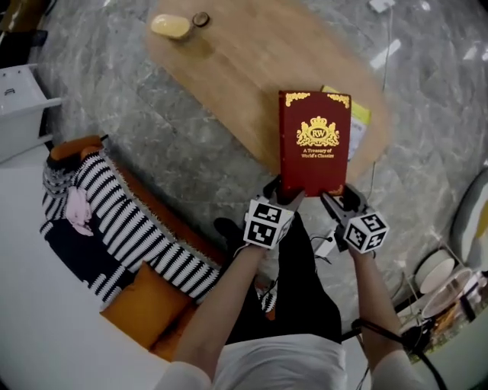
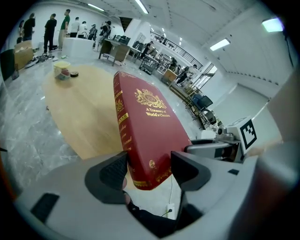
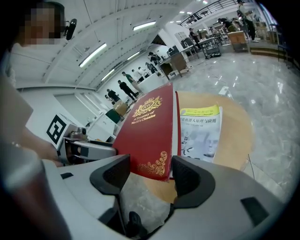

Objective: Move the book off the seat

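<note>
A red hardback book [image 1: 314, 145] with a gold crest is held flat over the near edge of the oval wooden table [image 1: 244, 61]. My left gripper [image 1: 286, 194] is shut on its near left corner, and my right gripper [image 1: 335, 199] is shut on its near right corner. In the left gripper view the book [image 2: 145, 126] runs out from between the jaws of the left gripper [image 2: 149, 171], spine to the left. In the right gripper view the book's cover [image 3: 150, 129] fills the gap of the right gripper [image 3: 150, 176]. I cannot tell whether the book touches the table.
A yellow and white booklet [image 1: 358, 118] lies on the table, partly under the book. A yellow object [image 1: 171, 27] and a small dark disc [image 1: 200, 19] sit at the table's far end. An orange sofa with a striped throw [image 1: 122, 221] is at left, a wire rack [image 1: 442, 282] at right.
</note>
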`<state>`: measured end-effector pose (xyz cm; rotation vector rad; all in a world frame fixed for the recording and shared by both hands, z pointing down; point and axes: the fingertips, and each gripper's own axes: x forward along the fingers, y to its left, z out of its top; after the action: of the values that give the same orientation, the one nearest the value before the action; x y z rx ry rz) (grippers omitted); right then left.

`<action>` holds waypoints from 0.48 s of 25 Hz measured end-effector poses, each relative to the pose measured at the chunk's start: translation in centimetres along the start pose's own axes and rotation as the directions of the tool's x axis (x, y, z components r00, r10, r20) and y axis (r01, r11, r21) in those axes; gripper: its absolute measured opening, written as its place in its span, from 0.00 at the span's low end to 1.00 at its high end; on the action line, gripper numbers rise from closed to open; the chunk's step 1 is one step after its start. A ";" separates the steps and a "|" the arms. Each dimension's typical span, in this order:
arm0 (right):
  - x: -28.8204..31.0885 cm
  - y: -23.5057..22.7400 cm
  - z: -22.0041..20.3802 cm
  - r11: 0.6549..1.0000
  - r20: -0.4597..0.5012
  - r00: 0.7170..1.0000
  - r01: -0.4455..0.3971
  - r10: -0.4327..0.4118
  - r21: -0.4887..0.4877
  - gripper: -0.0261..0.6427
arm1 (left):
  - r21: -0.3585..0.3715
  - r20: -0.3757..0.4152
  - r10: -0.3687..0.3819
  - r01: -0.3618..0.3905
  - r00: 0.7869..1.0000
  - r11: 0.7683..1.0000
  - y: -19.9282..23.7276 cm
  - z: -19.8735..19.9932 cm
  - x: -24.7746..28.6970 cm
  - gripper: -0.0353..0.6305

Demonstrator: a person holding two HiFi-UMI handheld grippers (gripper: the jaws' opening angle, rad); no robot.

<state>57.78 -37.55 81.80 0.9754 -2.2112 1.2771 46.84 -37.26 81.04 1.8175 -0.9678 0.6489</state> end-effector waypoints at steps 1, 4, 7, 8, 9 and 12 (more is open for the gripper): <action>0.1 -0.5 -0.2 1.000 0.004 1.000 0.010 -0.010 0.010 0.47 | 0.001 -0.003 -0.008 0.008 1.000 1.000 0.0 -0.1 0.6 0.48; 0.9 -2.2 -0.3 0.999 0.020 0.999 0.025 -0.025 0.028 0.47 | 0.001 0.001 -0.022 0.022 1.000 1.000 0.5 0.2 2.5 0.48; 1.5 -4.2 -0.4 0.998 0.032 0.999 0.037 -0.038 0.046 0.47 | 0.014 -0.005 -0.030 0.030 1.000 0.999 0.6 0.5 4.7 0.48; 1.6 -4.8 -0.4 0.998 0.035 0.998 0.044 -0.046 0.052 0.47 | 0.021 -0.008 -0.034 0.034 0.999 0.999 0.6 0.6 5.4 0.48; 1.6 -5.4 -0.4 0.997 0.040 0.998 0.053 -0.055 0.058 0.47 | 0.027 -0.011 -0.038 0.038 0.999 0.999 0.5 0.7 6.1 0.48; 1.8 -6.8 -0.5 0.993 0.064 0.994 0.086 -0.091 0.076 0.47 | 0.037 -0.014 -0.056 0.057 0.998 0.998 0.6 1.0 7.8 0.48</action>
<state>61.58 -40.10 87.20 1.1469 -2.1583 1.3117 50.64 -40.94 86.83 1.8648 -0.8983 0.6467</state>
